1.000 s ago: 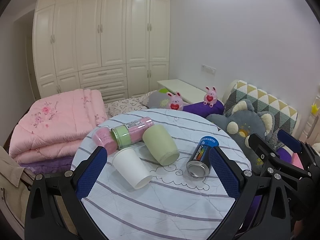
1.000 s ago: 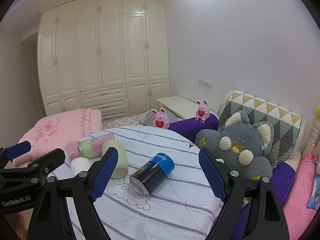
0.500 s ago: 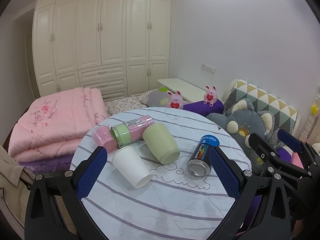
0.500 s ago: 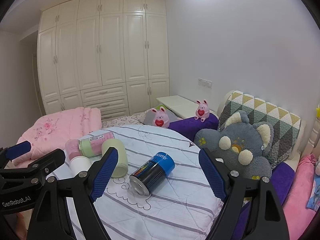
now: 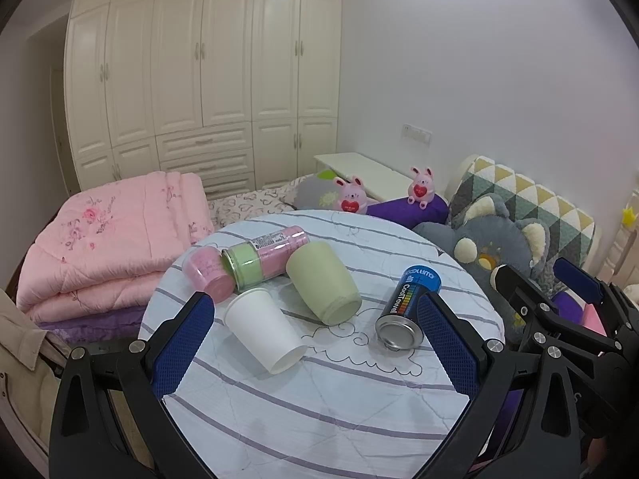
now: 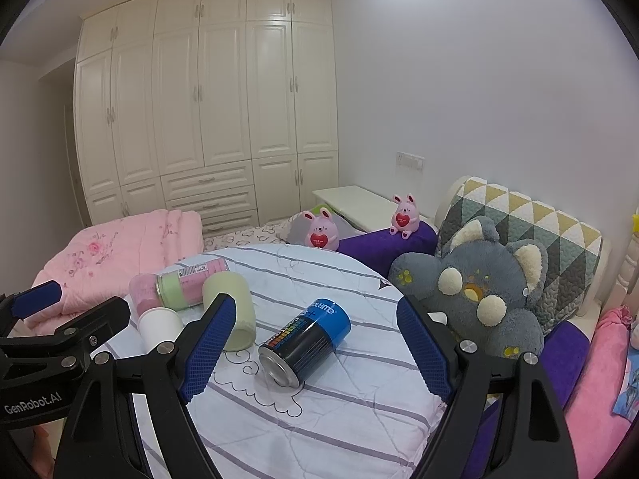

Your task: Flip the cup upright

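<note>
Several containers lie on their sides on a round striped table (image 5: 311,411): a white paper cup (image 5: 263,329), a pale green cup (image 5: 323,281), a small pink cup (image 5: 207,271), a pink and green bottle (image 5: 265,253) and a blue and black can (image 5: 407,305). My left gripper (image 5: 315,343) is open and empty, hovering over the near table with the white cup between its fingers in view. My right gripper (image 6: 315,343) is open and empty, framing the can (image 6: 305,341); the green cup (image 6: 231,309) sits behind its left finger (image 6: 207,349).
A folded pink quilt (image 5: 108,235) lies left of the table. A grey plush toy (image 6: 475,295), purple cushions and a patterned pillow (image 6: 531,223) sit to the right. Two pink bunny toys (image 6: 321,233) stand behind the table. White wardrobes (image 6: 199,111) fill the back wall.
Both views have shifted very slightly; the objects on the table have not moved and both grippers stay open.
</note>
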The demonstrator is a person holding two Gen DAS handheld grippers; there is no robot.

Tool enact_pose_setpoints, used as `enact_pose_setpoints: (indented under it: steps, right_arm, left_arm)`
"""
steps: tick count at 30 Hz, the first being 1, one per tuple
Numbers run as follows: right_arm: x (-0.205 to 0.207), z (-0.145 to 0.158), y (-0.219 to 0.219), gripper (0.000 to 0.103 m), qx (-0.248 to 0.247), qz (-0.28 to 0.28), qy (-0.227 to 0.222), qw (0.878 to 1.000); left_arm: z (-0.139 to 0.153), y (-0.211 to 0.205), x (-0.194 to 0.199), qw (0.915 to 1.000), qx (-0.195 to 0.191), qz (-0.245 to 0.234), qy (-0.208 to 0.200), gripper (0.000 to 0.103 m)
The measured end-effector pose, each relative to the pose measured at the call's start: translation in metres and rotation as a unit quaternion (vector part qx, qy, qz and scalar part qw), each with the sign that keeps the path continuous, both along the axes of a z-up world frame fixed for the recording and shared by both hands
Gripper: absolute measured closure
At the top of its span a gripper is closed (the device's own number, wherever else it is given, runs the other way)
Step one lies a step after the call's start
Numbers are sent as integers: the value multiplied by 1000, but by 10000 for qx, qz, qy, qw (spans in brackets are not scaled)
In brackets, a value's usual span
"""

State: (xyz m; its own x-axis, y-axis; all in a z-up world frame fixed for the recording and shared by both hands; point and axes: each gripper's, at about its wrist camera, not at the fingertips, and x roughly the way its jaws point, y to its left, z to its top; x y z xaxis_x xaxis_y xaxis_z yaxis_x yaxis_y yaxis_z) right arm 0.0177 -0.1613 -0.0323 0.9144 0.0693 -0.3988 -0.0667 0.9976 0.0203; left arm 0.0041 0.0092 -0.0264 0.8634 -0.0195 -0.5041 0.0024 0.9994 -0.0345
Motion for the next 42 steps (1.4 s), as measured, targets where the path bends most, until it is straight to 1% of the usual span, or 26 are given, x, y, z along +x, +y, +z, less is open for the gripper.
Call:
enact_pose_setpoints:
  steps: [9,19,32,36,42]
  right_arm:
    - [1,-2,1,19,-24,6,37,10000]
    - [14,-6,11,19,-73,90,196,9997]
    - [34,-14,29,19,-164,164,431,9988]
    - [41,-19,35,19,-191,196,524,9983]
    - [58,-31,43,19,-150,252,754,9967]
  left_arm:
    - [-1,1,1,10000,-4,9,21,0]
    - [-9,12,12,9997,26,120,223,0]
    - [-15,30,30,9986,-83,220,482,0]
    - [-21,38,37,9980,-102,292,560,0]
    - [-32,61,48,9956,-202,541,733,0]
